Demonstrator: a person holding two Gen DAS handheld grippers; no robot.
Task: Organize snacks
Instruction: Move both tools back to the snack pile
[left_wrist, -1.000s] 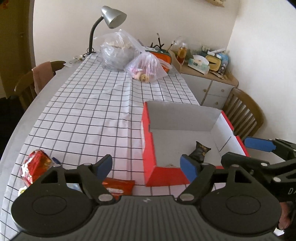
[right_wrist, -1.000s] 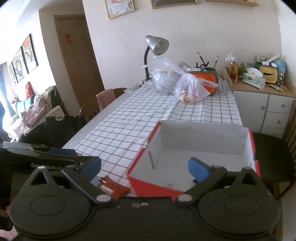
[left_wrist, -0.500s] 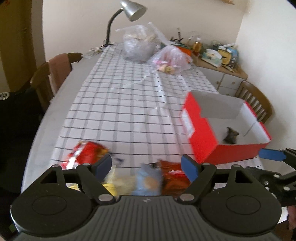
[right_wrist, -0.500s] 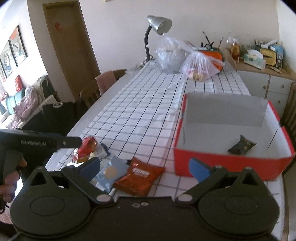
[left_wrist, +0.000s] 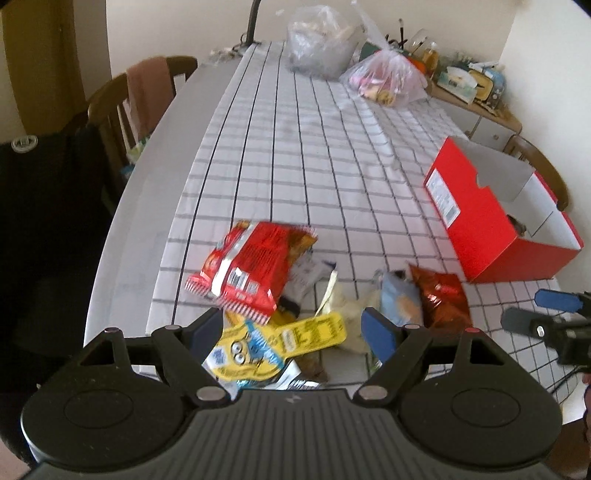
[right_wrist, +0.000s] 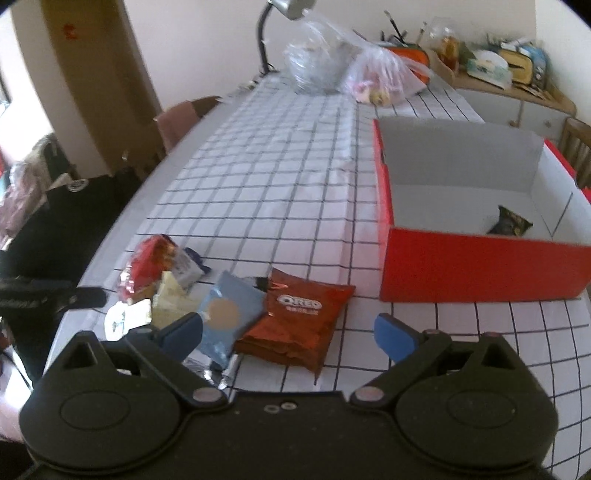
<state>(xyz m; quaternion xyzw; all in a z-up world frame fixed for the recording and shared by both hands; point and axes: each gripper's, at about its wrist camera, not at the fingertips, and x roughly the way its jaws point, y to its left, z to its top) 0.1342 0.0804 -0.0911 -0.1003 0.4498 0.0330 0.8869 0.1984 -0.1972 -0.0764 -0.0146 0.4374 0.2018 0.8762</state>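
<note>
A pile of snack packets lies at the near edge of the checked tablecloth. In the left wrist view I see a red packet (left_wrist: 251, 266), a yellow Minions packet (left_wrist: 273, 345), a light blue packet (left_wrist: 400, 301) and an orange-red Oreo packet (left_wrist: 441, 293). My left gripper (left_wrist: 293, 330) is open and empty, just above the yellow packet. My right gripper (right_wrist: 291, 330) is open and empty, over the Oreo packet (right_wrist: 299, 321) and next to the blue packet (right_wrist: 225, 314). A red box (right_wrist: 480, 266) stands to the right with one dark packet (right_wrist: 511, 221) inside.
Two clear plastic bags (right_wrist: 347, 70) and a desk lamp (right_wrist: 280, 22) stand at the table's far end. A wooden chair (left_wrist: 144, 99) is at the left, a cluttered sideboard (right_wrist: 517, 77) at the back right. The table edge is close below both grippers.
Both grippers have pulled back and swung left, away from the red box and towards the snack pile. The pile has come into full view. Both stay open and empty.
</note>
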